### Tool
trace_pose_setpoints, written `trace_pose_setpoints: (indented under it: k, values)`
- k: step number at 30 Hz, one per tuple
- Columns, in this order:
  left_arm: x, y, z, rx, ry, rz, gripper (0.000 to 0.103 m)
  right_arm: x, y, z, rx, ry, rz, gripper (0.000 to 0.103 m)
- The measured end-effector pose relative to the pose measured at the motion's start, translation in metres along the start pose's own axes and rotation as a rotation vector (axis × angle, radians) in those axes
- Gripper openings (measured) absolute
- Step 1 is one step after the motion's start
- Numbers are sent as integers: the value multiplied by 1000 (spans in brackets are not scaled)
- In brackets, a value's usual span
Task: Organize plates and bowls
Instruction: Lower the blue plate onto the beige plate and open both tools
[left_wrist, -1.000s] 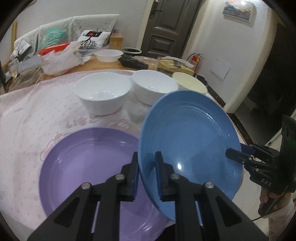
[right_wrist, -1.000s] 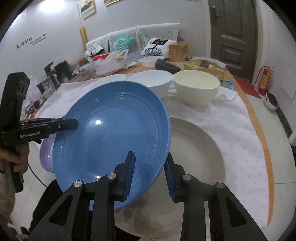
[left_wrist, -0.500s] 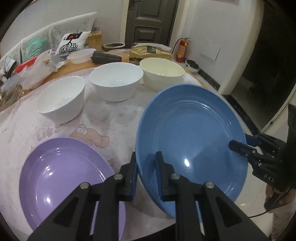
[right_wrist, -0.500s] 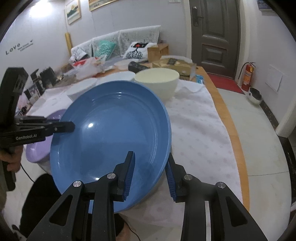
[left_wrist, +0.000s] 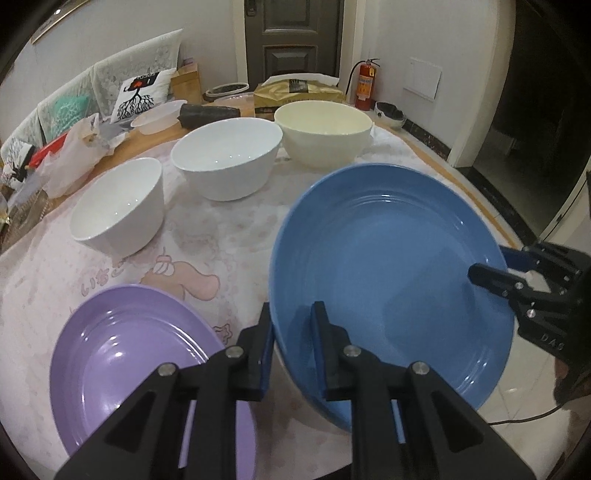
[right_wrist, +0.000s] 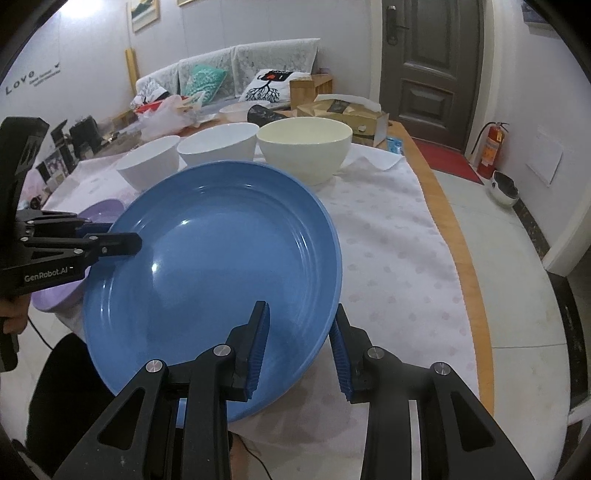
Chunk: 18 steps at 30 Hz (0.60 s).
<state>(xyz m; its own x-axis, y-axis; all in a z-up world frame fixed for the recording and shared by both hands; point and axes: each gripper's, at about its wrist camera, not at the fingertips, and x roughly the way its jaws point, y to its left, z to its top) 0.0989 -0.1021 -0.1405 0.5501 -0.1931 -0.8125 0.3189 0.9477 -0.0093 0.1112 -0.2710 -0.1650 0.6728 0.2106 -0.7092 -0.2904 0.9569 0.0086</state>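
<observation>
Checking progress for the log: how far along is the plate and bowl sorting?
Done: three bowls lined up in a row. In hand: blue plate clamped by left claw and right claw, above the cloth. Left: set it down, perhaps onto the purple plate; nothing is stacked.
</observation>
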Motion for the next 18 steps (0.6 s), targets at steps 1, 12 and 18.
trace_pose_setpoints:
  k: [1, 12, 18]
  values:
    - [0, 0, 0, 7, -3, 9, 15, 0, 0, 0, -1, 2, -2, 29]
    - [7, -1, 1, 33, 3, 52, 19, 9, 4, 4, -11, 41, -27, 33]
    - [4, 1, 3, 28, -17, 42, 35, 7, 5, 6, -9, 45, -42, 34]
